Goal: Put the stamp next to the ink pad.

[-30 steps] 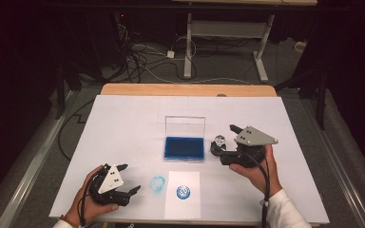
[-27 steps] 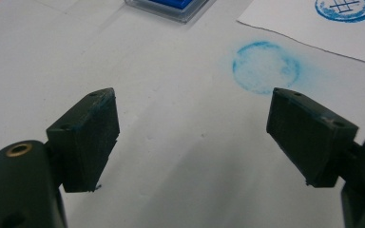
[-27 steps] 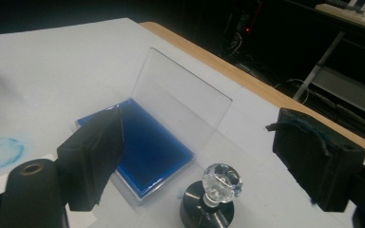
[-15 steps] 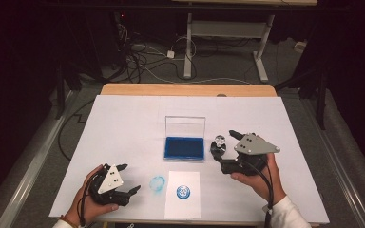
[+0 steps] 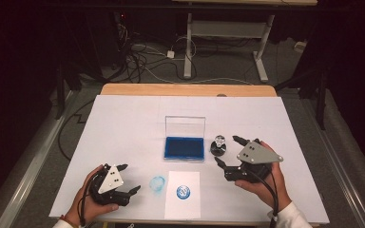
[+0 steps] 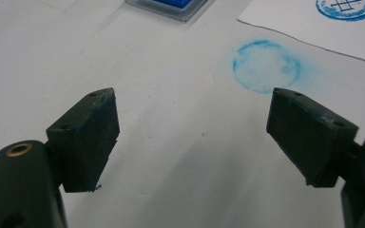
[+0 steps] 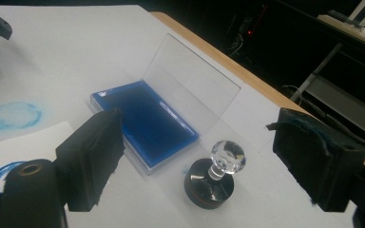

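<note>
Table (image 5: 123,123): white sheet over a wooden top; the high view lets you see the whole layout, with a strip of wood at the far edge.
Ink pad (image 5: 184,147): flat rectangular case near the centre, deep blue pad inside, clear lid standing up behind it. Your right gripper view shows the lid's glossy transparency and the case's clear rim.
Paper (image 5: 182,194): white sheet at the near edge, carrying a round blue stamped print.
Ink ring (image 6: 265,65): faint smudged blue circle on the table cover, just left of the paper; your left gripper view shows its powdery texture close up.
Right gripper (image 5: 227,151): you hold it low on the right, jaws spread wide and empty, pointing toward the stamp.
Left gripper (image 5: 128,178): resting low at the near left, jaws wide apart, holding nothing, aimed toward the ink ring.
Stamp (image 7: 212,175): upright just right of the ink pad, round black base, faceted clear knob; it stands between your right jaws, untouched.
</note>
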Tool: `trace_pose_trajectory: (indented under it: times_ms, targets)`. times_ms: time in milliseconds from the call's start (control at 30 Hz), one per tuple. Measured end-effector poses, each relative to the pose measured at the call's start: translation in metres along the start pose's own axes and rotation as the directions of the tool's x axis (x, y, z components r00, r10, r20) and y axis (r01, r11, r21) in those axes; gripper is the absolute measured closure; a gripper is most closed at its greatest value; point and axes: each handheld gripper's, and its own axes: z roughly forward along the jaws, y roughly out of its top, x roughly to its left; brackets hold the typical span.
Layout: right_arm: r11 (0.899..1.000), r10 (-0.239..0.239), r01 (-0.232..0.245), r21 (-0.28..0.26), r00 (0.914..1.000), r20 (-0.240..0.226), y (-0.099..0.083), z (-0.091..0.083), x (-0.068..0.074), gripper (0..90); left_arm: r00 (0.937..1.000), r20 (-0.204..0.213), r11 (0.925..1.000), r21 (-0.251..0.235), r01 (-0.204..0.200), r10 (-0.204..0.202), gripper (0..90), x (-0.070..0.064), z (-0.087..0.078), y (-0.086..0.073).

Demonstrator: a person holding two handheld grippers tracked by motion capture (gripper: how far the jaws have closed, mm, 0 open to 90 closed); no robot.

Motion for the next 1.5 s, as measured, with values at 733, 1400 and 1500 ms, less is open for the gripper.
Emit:
trace_pose_trajectory:
  times_ms: [733,1400,1500]
  targets:
    - [1.000,0.001,-0.001,0.001,1.0000,0.002,-0.025,-0.011,0.005,17.6,1.0000,-0.001,1.0000,0.000,0.001,-0.001,17.7,-0.001,0.000,0.000]
    - [0.998,0.014,-0.018,0.059,0.9979,0.063,-0.061,-0.028,-0.002,17.6,1.0000,0.002,1.0000,0.000,0.001,-0.001,17.7,-0.001,0.001,0.001]
    - [0.997,0.031,-0.035,0.072,0.9977,0.060,-0.068,-0.029,-0.005,17.6,1.0000,0.004,1.0000,-0.001,0.005,-0.005,17.7,0.000,0.002,0.001]
